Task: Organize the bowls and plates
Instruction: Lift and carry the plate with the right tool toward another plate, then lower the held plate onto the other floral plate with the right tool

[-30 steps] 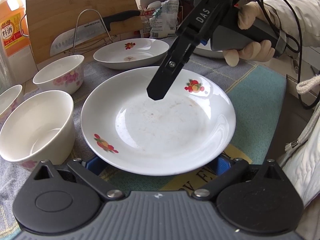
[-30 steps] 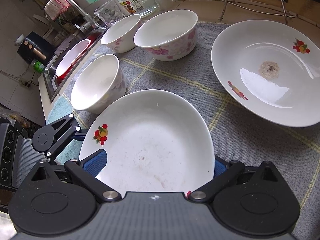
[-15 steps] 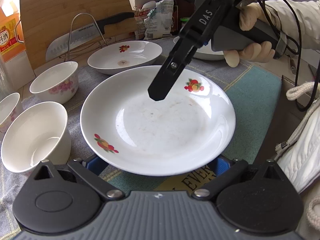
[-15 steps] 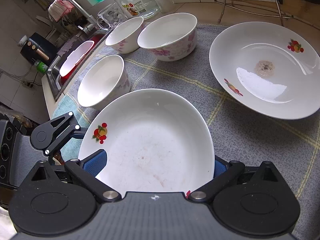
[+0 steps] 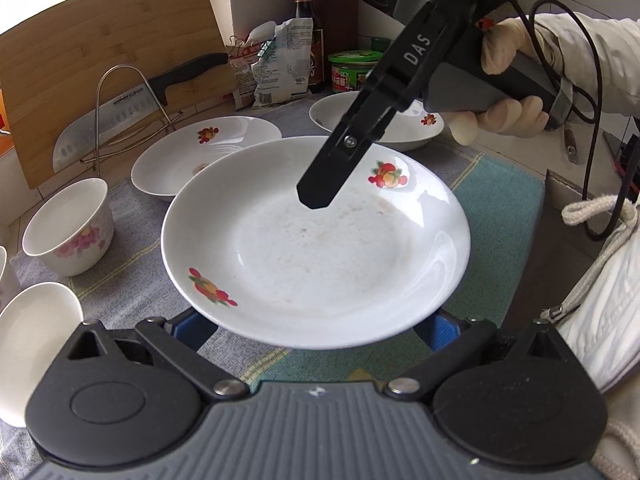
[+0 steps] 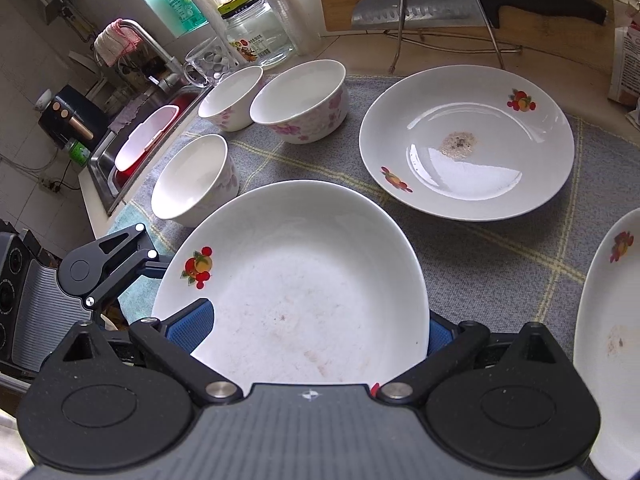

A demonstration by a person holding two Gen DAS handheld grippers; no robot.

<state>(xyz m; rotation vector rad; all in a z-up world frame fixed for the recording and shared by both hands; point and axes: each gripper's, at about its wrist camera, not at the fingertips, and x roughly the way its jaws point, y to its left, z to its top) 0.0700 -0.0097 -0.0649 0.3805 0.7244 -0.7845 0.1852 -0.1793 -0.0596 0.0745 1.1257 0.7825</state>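
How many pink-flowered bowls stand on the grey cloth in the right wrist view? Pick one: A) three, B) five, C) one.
A: the near bowl, the middle bowl and the far bowl stand on the cloth, all to the left of the held plate.

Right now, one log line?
phase: plate carry | left gripper: shut on plate | right gripper: shut on plate | next: likely stack onto plate on mat

Third plate point(image 6: 608, 344) cut by right edge; fingers' grip hidden.
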